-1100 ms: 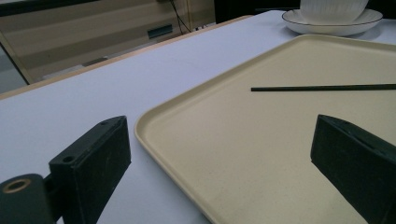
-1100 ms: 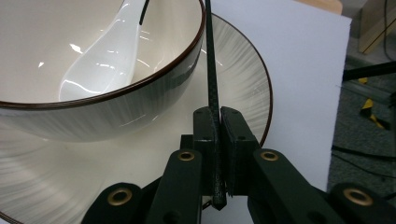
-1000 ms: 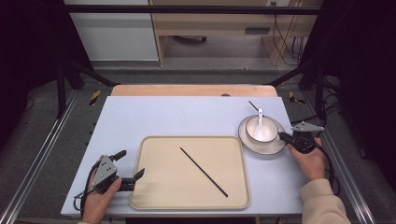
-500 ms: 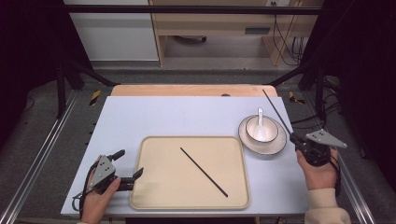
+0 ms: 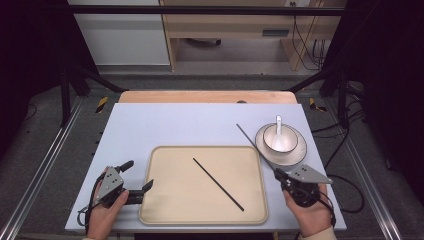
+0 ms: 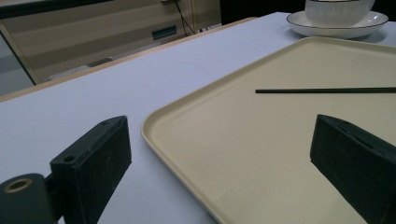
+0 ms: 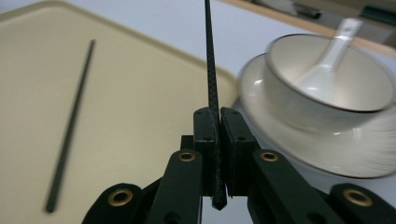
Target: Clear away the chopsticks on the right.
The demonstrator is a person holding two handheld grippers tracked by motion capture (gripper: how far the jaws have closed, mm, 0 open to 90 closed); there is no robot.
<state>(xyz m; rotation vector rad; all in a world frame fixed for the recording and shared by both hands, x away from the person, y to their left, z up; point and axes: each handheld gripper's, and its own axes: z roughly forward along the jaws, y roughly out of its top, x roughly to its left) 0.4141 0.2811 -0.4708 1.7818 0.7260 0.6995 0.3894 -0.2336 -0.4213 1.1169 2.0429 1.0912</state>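
Observation:
A beige tray (image 5: 165,210) lies at the table's front middle with one black chopstick (image 5: 218,184) lying diagonally on it. My right gripper (image 5: 280,176) is shut on a second black chopstick (image 5: 254,145) that slants up and to the left, past the tray's right edge. Along its own jaws, that gripper (image 7: 216,122) clamps this chopstick (image 7: 210,60). A white bowl (image 5: 281,138) with a white spoon (image 5: 278,126) sits on a saucer (image 5: 295,152) at the right. My left gripper (image 5: 136,177) stands open at the tray's left edge (image 6: 154,140), holding nothing.
The pale blue table top (image 5: 170,125) has a wooden strip (image 5: 200,97) along its far edge. Metal rails (image 5: 40,165) run along both sides of the table. A wooden bench (image 5: 235,25) stands beyond it on the floor.
My right gripper has drawn back from the bowl toward the table's front, carrying the chopstick with it and swinging its tip leftward. The left gripper has stayed in place.

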